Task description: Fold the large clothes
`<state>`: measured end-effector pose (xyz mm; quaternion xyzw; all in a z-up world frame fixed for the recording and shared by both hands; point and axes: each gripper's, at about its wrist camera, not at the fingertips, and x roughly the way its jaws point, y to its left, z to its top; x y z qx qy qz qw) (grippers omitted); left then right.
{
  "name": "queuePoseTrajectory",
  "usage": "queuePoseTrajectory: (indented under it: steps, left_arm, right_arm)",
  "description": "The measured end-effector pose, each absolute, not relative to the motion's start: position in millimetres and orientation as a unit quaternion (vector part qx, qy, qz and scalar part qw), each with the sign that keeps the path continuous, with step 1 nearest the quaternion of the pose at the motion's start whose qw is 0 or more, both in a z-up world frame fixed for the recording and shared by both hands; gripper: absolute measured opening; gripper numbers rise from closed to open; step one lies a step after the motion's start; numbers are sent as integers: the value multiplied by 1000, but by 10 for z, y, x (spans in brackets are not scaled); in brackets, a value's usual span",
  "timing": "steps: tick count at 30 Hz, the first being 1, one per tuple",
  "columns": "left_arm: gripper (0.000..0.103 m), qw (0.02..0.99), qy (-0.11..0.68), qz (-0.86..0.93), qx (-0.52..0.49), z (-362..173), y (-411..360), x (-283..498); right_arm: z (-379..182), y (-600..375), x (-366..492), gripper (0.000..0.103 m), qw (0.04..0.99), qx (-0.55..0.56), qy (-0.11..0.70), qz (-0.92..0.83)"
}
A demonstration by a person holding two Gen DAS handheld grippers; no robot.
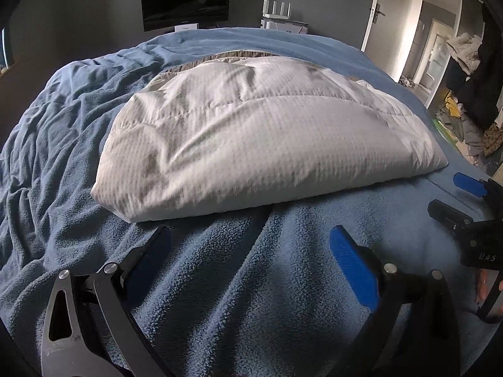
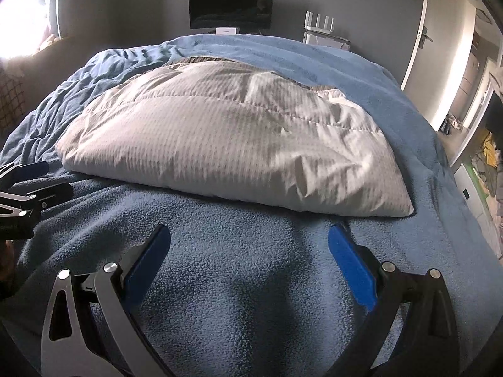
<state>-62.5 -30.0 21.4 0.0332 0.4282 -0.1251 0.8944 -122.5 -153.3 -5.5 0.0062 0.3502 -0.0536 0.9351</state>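
A white quilted duvet [image 1: 251, 132] lies folded in a thick flat bundle on the blue fleece blanket [image 1: 220, 282] of the bed; it also shows in the right wrist view [image 2: 226, 144]. My left gripper [image 1: 250, 235] is open and empty, above the blanket just short of the duvet's near edge. My right gripper [image 2: 248, 235] is open and empty too, near the duvet's near right part. In the left wrist view the right gripper [image 1: 452, 194] shows at the right edge. In the right wrist view the left gripper [image 2: 47, 179] shows at the left edge.
A dark monitor [image 1: 185, 3] and a white router [image 1: 279, 12] stand behind the bed's far edge. An open door [image 1: 374, 9] and a heap of clothes [image 1: 465, 119] are on the right. A bright window [image 2: 19, 22] is on the left.
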Motion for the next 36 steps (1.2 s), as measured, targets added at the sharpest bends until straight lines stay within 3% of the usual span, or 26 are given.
queuePoseTrajectory:
  steps: [36]
  left_arm:
    - [96,895,425,-127,46,202,-348,-649]
  right_arm:
    - [-70,-1573,-1218,95,934,10,353,-57]
